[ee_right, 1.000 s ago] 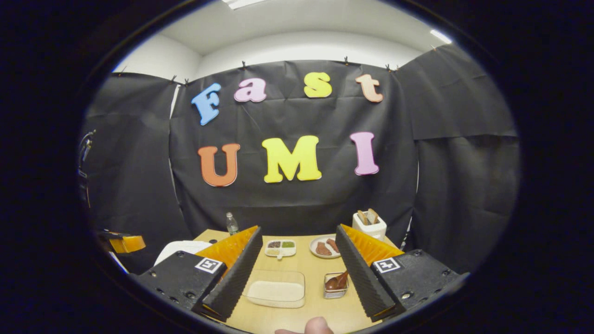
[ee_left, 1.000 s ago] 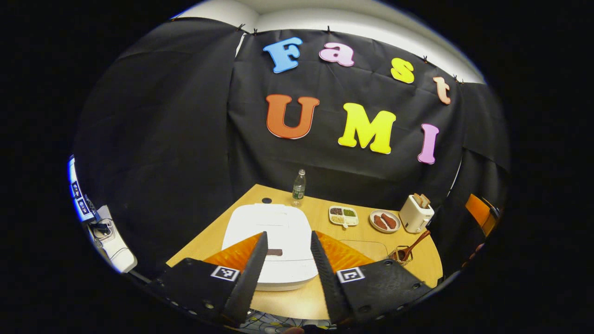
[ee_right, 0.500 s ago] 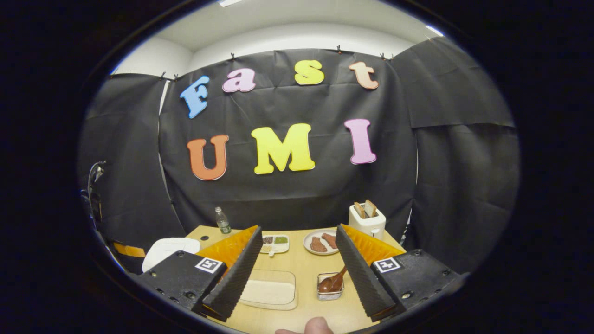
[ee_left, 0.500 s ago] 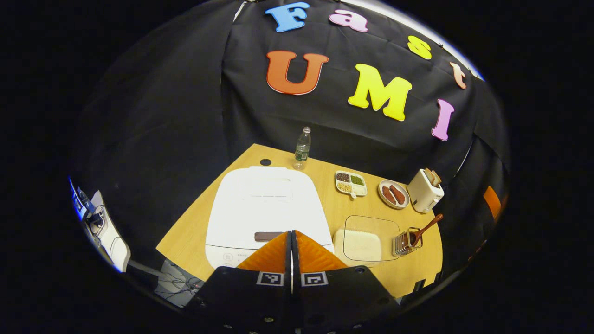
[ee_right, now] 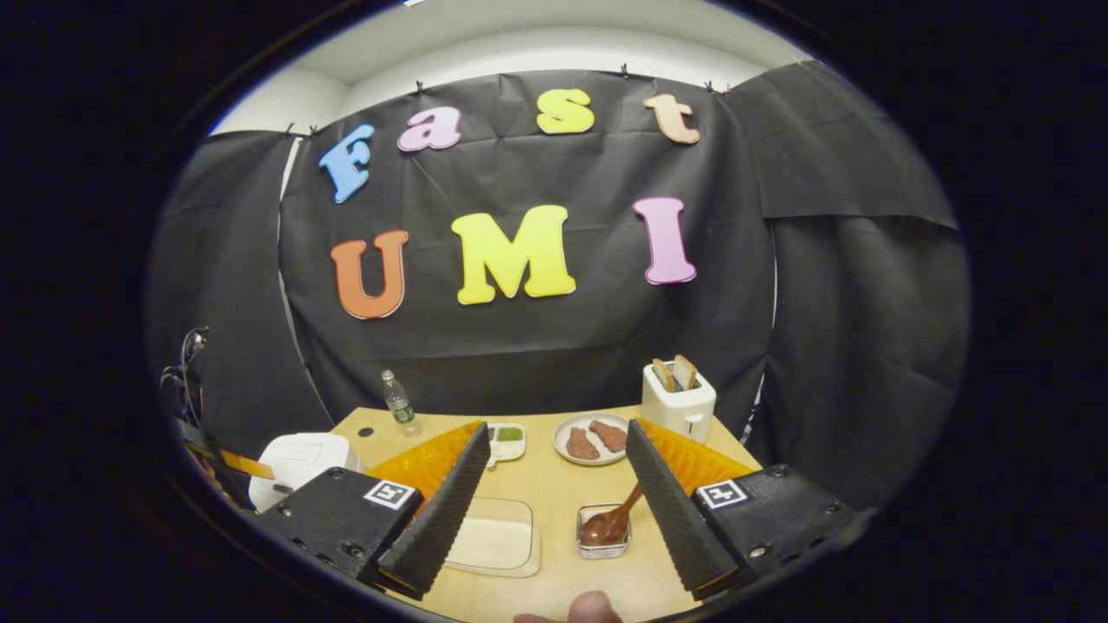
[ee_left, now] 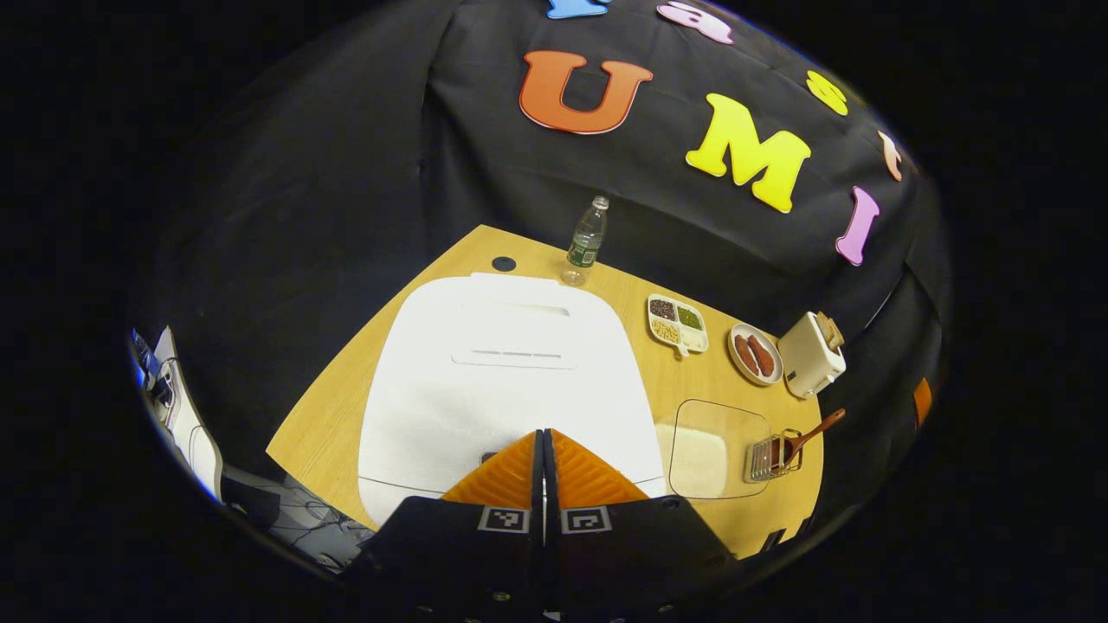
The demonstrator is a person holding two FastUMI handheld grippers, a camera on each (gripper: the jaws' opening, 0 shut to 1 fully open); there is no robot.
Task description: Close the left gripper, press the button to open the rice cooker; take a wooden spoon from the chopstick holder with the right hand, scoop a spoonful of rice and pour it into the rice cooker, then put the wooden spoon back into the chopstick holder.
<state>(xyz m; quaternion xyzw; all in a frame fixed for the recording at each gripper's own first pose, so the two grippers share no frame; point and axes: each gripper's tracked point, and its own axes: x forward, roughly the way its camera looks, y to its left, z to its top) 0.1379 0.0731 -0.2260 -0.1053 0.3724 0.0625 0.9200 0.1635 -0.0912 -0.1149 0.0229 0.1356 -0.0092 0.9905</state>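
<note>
Left gripper (ee_left: 544,433): jaws fully together, nothing between them, ribbed wedge fingers meeting in one seam. Tips sit over the front edge of the cooker (ee_left: 511,363), right at a small dark strip, prob. the button (ee_left: 487,455); contact can't be told. Cooker is a white, smooth, rounded-square block w/ lid down, faint vent slot on top, taking up the left half of the tabletop (ee_left: 346,407) (light wood grain, matte).

Right gripper (ee_right: 554,510): jaws wide, holding nothing, hovering above the near edge of the tabletop. Fingers are ridged wedges on dark blocks, each w/ a square printed marker tag. A fingertip of the person's hand (ee_right: 589,607) shows at the bottom of the right gripper view.

Spoon (ee_right: 610,523): brown wood, glossy bowl, leaning in the holder (ee_right: 603,529), a small square wire-mesh basket near the tabletop's right front corner, handle slanting up to the right. Just left of it, the rice box (ee_right: 493,545): clear, shallow, rounded-rect. plastic w/ a flat white layer of rice.

Back edge: clear plastic bottle (ee_left: 588,240) w/ a green label, text too small to read; small black disc (ee_left: 504,264) in the back left corner. Further right, a white divided dish (ee_left: 677,324) w/ dark, green and pale grains, a round plate (ee_left: 755,355) w/ two brown sausage-like pieces, and a white boxy toaster (ee_left: 811,365) w/ toast sticking out.
</note>
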